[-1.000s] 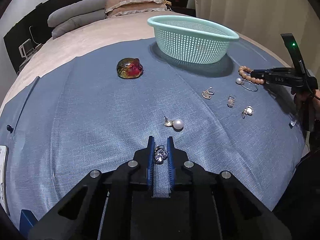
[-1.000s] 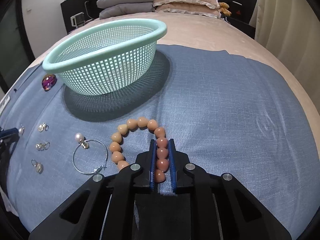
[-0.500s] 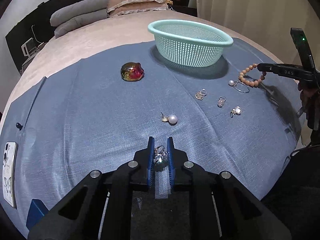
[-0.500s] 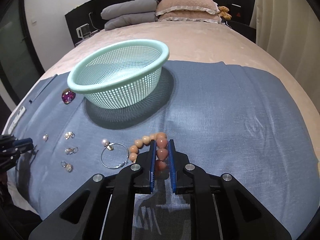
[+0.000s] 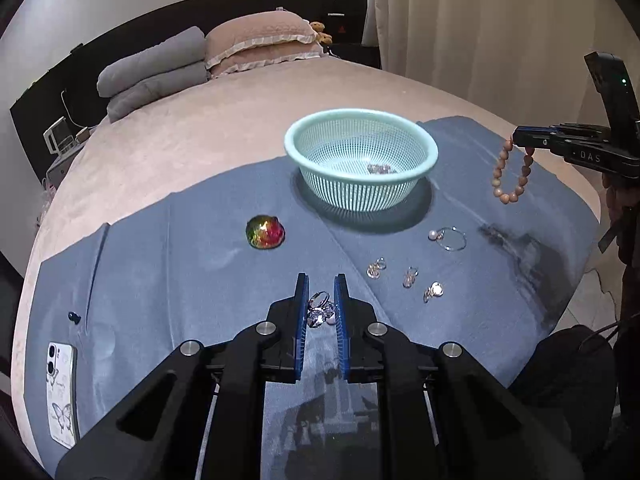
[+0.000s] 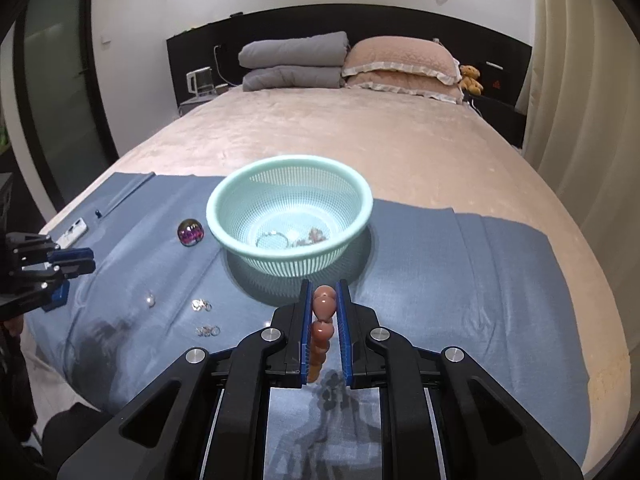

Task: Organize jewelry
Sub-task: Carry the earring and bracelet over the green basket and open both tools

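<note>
My left gripper [image 5: 320,300] is shut on a crystal earring [image 5: 319,309] and holds it above the blue cloth [image 5: 180,280]. My right gripper [image 6: 323,308] is shut on a pink bead bracelet [image 6: 322,322], which hangs in the air right of the basket in the left wrist view [image 5: 512,178]. The mint green basket [image 5: 360,168] stands at the cloth's far side and holds some jewelry [image 6: 288,238]. A hoop earring with a pearl [image 5: 448,237] and three small earrings [image 5: 408,278] lie on the cloth.
An iridescent glass gem [image 5: 265,232] lies left of the basket. A phone with a butterfly case [image 5: 61,392] lies at the cloth's left edge. Pillows [image 6: 348,64] are at the head of the bed. Curtains [image 5: 480,20] hang at the right.
Both grippers have risen well above the cloth with their pieces. The bracelet has left the cloth and now hangs from the right gripper.
</note>
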The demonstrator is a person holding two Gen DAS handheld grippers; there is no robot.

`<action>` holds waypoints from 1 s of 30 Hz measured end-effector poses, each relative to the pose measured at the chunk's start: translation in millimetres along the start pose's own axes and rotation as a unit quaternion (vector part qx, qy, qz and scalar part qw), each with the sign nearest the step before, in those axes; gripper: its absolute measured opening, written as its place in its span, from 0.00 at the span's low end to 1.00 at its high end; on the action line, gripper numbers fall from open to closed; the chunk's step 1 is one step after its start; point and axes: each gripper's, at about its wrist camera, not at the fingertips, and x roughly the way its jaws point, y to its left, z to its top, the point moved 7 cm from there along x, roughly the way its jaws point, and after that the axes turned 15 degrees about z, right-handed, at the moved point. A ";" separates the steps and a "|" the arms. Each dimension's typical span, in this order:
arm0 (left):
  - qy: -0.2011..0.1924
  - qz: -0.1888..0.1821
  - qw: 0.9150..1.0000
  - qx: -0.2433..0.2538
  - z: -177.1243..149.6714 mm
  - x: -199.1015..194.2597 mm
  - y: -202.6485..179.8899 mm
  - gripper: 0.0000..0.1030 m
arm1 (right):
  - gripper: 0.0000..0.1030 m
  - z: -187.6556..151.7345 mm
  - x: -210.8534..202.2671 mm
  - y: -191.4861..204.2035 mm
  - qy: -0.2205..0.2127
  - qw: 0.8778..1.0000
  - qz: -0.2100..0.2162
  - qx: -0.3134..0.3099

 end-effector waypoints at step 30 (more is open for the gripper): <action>0.019 -0.107 0.993 0.042 121.5 125.8 -60.9 0.13 | 0.11 65.7 133.4 -29.5 0.033 0.998 0.050 -0.018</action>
